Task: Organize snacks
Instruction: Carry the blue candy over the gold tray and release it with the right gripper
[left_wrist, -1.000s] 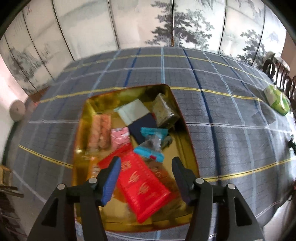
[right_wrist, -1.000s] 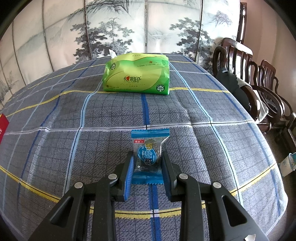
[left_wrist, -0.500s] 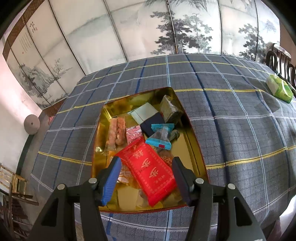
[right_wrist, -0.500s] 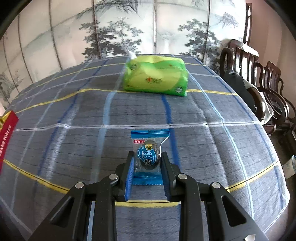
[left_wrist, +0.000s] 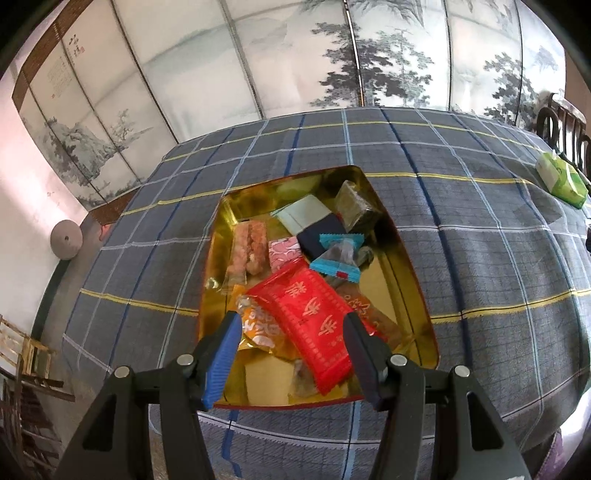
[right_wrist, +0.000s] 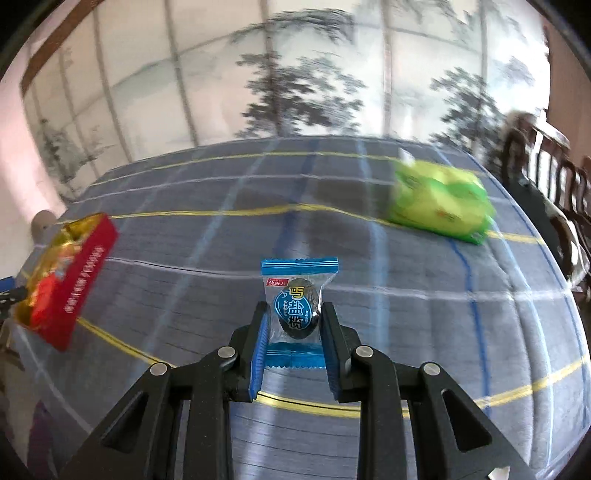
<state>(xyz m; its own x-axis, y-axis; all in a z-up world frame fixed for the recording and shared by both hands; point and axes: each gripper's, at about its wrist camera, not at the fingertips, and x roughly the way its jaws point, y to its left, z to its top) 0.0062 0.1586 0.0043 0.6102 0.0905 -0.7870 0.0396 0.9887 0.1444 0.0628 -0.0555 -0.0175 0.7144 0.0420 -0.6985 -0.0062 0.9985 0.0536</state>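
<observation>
**Blue-wrapped snack carried across the table toward the snack box**

Since a second ago, the right gripper (right_wrist: 293, 334) has been swung left over the table; the green tissue pack (right_wrist: 439, 205), formerly dead ahead, is now seen toward the far right edge, and the snack box (right_wrist: 79, 266) has come into sight near the left edge. Background is blurred by motion.

Right gripper: jaws closed tight on the blue-wrapped snack (right_wrist: 297, 302), held upright between the pads and clear of the plaid tablecloth (right_wrist: 406, 288). Grip unchanged from earlier frames. Wrapper is clear in the middle with blue crimped ends; a round blue label with large Chinese characters and a small red tag are noted, a dark sweet inside. Fine print cannot be made out.

Snack box: red outer wall with white lettering, too blurred to read; gold interior.

Left gripper (left_wrist: 290, 341): jaws held about half open, nothing between the pads, hovering above the near end of the box. Opening is unchanged; the view has been drawn back slightly, so more of the box is shown.

Inside the box, a red packet (left_wrist: 306, 317) with gold Chinese characters is seen lying on top at the near end, an orange packet (left_wrist: 256, 325) just beside it. A second blue-ended sweet (left_wrist: 338, 260) lies mid-box; pink, dark-navy and pale-green packs lie beyond, toward the far end.
</observation>
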